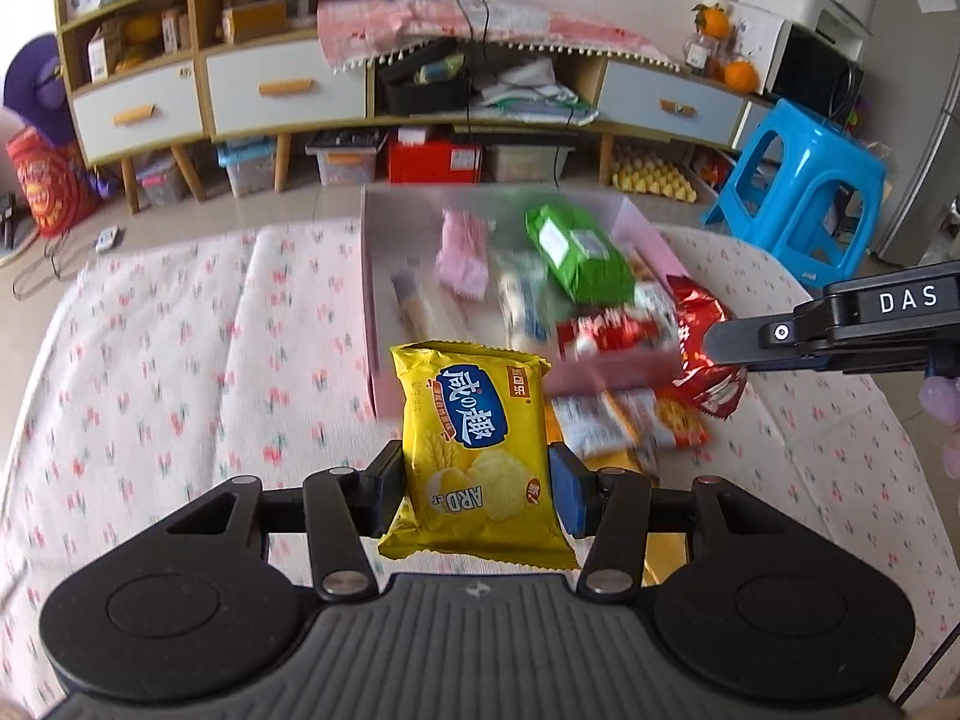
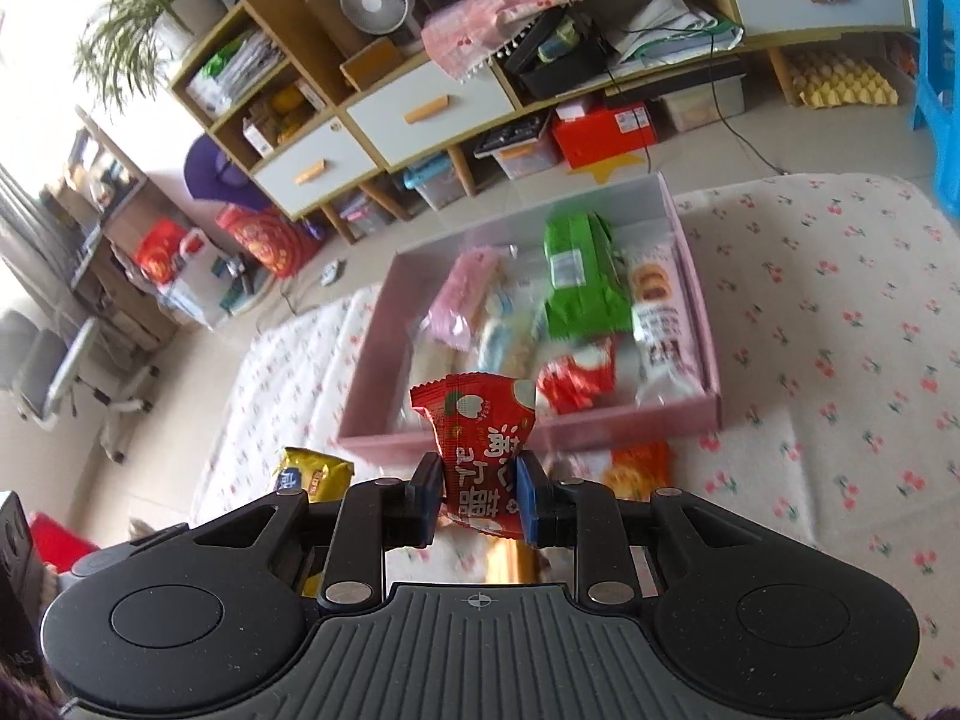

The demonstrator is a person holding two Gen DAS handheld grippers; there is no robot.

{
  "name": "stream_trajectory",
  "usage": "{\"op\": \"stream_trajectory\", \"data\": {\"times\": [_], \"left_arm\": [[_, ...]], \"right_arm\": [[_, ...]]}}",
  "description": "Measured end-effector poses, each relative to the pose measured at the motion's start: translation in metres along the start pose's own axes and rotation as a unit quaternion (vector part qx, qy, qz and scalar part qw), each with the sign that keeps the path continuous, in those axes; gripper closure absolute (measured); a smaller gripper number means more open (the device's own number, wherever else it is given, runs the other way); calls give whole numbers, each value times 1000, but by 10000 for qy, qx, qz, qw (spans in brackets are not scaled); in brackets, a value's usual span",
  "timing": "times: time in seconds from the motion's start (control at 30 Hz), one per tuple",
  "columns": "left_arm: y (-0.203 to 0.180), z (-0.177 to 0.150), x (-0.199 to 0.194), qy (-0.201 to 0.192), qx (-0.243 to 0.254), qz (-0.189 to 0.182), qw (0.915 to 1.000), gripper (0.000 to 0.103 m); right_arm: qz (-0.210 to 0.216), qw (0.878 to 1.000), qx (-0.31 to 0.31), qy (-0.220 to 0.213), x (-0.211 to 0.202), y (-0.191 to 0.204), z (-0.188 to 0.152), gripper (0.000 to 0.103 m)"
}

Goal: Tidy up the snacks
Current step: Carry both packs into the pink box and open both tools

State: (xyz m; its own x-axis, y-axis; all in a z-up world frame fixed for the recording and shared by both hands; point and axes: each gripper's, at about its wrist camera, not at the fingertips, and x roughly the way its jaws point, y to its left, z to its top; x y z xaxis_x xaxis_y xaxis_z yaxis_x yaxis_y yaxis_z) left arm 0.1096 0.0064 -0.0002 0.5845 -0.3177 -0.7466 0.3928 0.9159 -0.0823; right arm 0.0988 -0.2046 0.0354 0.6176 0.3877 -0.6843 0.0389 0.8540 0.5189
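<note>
Two tongs loaded: left tongs (image 1: 477, 495) clamp yellow packet (image 1: 474, 456) (upright), right tongs (image 2: 480, 501) clamp red packet (image 2: 483, 450).

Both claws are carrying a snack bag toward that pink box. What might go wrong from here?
1. The left claw pinches the yellow chip bag only near its lower part; most of the bag stands free above, so it might slip or tip.
2. The right claw with its red packet is close beside the left one; they could bump at the pink box.
3. The box already looks crowded, with a green bag on top, so new bags may slide off.
</note>
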Motion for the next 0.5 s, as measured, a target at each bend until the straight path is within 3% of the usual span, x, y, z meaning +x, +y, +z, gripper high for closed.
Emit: {"op": "stream_trajectory", "data": {"times": [0.27, 0.5], "left_arm": [[5, 27, 26, -208, 191, 67, 9996, 56], [5, 36, 51, -219, 402, -20, 9989, 56]], "right_arm": [[125, 9997, 77, -187, 26, -6, 39, 79], [484, 9985, 51, -251, 69, 4, 68, 79]]}}
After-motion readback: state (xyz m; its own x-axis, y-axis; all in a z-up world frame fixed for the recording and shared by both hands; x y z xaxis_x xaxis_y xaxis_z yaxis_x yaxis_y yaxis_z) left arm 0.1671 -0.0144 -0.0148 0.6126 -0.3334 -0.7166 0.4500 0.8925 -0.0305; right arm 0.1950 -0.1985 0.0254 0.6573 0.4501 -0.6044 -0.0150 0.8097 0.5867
